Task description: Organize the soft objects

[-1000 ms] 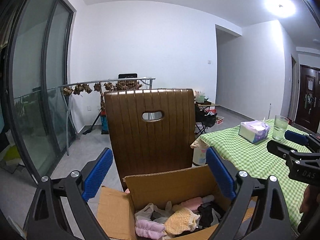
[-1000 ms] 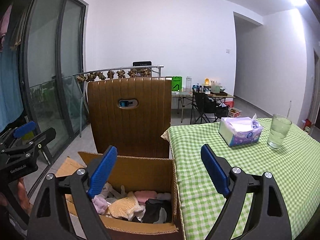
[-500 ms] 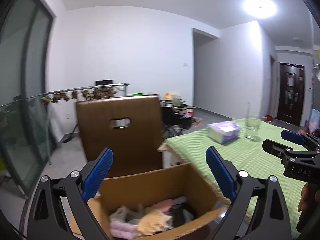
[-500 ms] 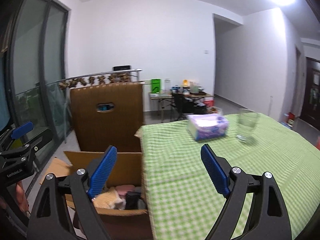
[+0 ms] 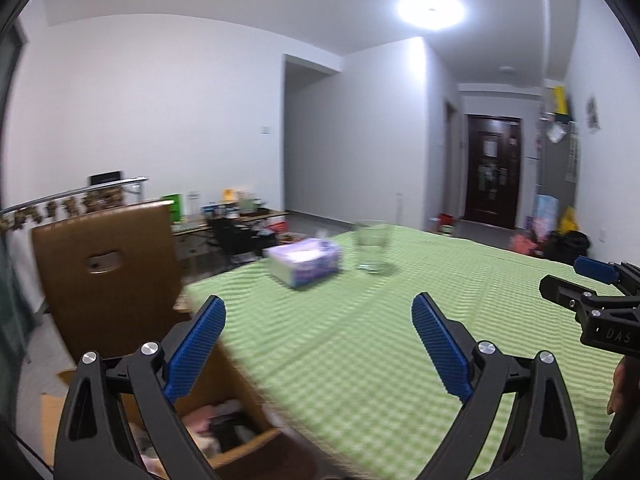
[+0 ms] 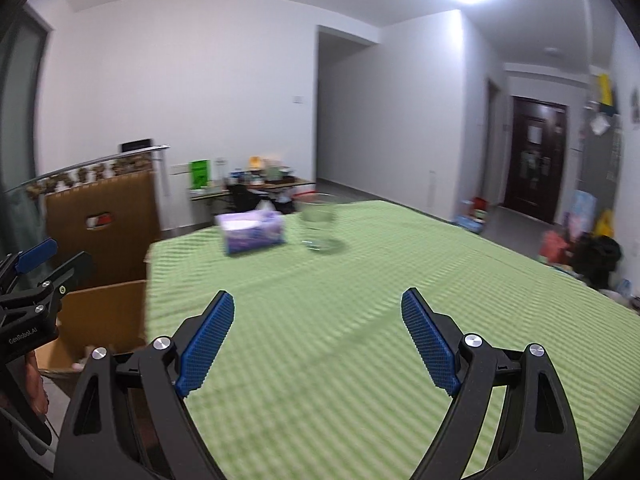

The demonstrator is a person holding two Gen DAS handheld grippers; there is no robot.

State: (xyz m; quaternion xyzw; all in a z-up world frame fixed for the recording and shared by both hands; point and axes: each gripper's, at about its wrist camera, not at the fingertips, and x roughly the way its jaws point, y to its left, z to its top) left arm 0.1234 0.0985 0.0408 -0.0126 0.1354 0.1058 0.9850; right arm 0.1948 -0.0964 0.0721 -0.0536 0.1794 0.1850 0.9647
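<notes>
— Where are the soft things right now?

— Down in the open brown cardboard box, lower left of the left wrist view. I can make out a heap of pale pink and dark soft cloth pieces inside, blurred, so I can't tell one from another. In the right wrist view only the box wall shows, at the left edge, and hardly any of what is in it.

— And the box sits against what?

— It stands on the floor, tight beside the near left corner of the counter with the green checked cloth. A brown high-backed chair with a slot in its back stands just behind it.

— Which gripper is better placed for a reach?

— The left gripper, I'd say. The heap lies below and to the left of its blue-padded fingers, partly behind the left one. From the right gripper the box is well off to the lower left, with the other gripper in between.

— Are either of them holding anything?

— No. Both pairs of fingers are spread wide with nothing between them. Both point out over the bare green cloth, not into the box.

— So what does the next move turn on?

— On swinging back left and tipping down, as I judge it. The box opening faces up, so the fingers need to come in from above. No long axis to line up; the heap is a jumble.

— Anything else on the counter?

— A purple and white tissue box and a clear drinking glass, far side, well apart from the grippers.
</notes>
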